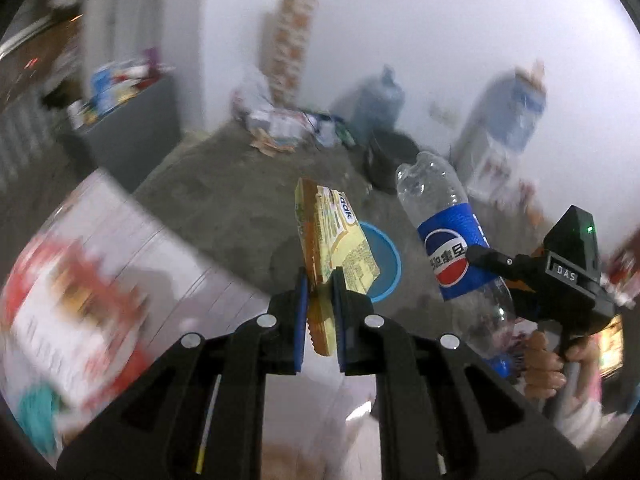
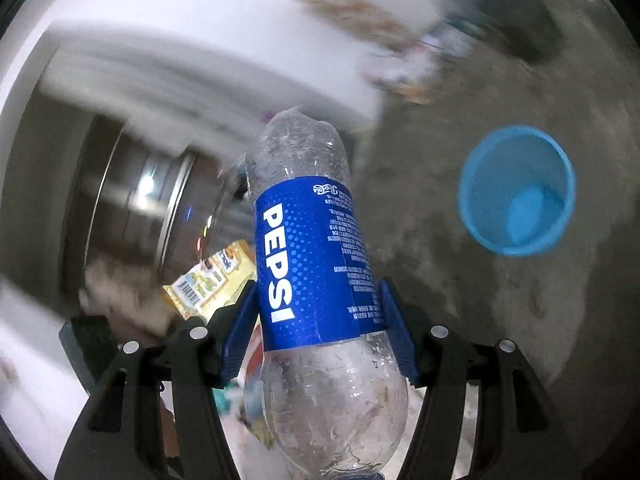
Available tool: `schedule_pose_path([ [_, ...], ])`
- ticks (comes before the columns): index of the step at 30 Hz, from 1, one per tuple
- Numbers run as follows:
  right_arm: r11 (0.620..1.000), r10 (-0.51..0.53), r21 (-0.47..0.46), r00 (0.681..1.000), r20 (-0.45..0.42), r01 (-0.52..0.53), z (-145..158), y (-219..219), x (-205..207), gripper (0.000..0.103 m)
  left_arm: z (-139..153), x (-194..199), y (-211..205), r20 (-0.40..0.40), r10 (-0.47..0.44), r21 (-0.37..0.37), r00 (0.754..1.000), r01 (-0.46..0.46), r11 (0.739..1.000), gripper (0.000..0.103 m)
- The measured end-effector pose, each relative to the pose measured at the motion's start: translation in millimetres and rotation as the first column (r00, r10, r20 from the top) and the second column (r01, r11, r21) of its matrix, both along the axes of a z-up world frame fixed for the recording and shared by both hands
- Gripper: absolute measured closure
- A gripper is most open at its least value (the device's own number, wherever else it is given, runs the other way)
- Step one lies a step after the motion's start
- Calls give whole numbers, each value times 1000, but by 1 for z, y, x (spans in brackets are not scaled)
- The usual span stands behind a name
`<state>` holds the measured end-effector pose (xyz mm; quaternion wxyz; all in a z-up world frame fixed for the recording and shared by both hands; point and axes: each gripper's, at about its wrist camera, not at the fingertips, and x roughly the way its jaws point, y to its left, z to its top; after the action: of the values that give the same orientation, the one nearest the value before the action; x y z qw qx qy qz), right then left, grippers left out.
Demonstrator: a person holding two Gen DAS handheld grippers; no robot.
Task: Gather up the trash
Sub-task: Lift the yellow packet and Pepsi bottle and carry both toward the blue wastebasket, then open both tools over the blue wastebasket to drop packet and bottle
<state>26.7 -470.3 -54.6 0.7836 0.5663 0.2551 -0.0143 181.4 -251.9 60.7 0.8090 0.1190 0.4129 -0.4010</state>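
While the round blue plastic bin [image 2: 516, 190] stands open on the grey concrete floor [image 1: 224, 200], both carried items hang above the floor near it. The clear crushed plastic Pepsi bottle with a blue label [image 2: 312, 264] is clamped across its label by the right gripper [image 2: 316, 328], beside the bin. The flat yellow snack wrapper [image 1: 336, 248] is pinched in the nearly closed left gripper [image 1: 320, 312], in front of the bin.

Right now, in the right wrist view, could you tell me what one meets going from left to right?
Yellow snack wrapper → Pepsi bottle clamped in the right gripper → blue bin on the concrete floor.
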Motion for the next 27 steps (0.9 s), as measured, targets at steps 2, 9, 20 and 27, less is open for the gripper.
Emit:
schedule_pose_path([
  [2, 995, -54, 77, 998, -45, 58, -30, -22, 5, 44, -26, 19, -60, -33, -42, 72, 999, 44, 996, 93],
  [9, 949, -111, 264, 967, -229, 171, -140, -84, 31, 42, -112, 47, -194, -113, -124, 196, 986, 144, 970, 92],
  [20, 896, -186, 307, 899, -397, 321, -223, -139, 52, 29, -174, 81, -264, -102, -70, 163, 992, 86, 983, 54],
  [27, 954, -226, 101, 898, -378, 282, -181, -120, 46, 29, -132, 60, -233, -42, -94, 68, 995, 96, 993, 35],
])
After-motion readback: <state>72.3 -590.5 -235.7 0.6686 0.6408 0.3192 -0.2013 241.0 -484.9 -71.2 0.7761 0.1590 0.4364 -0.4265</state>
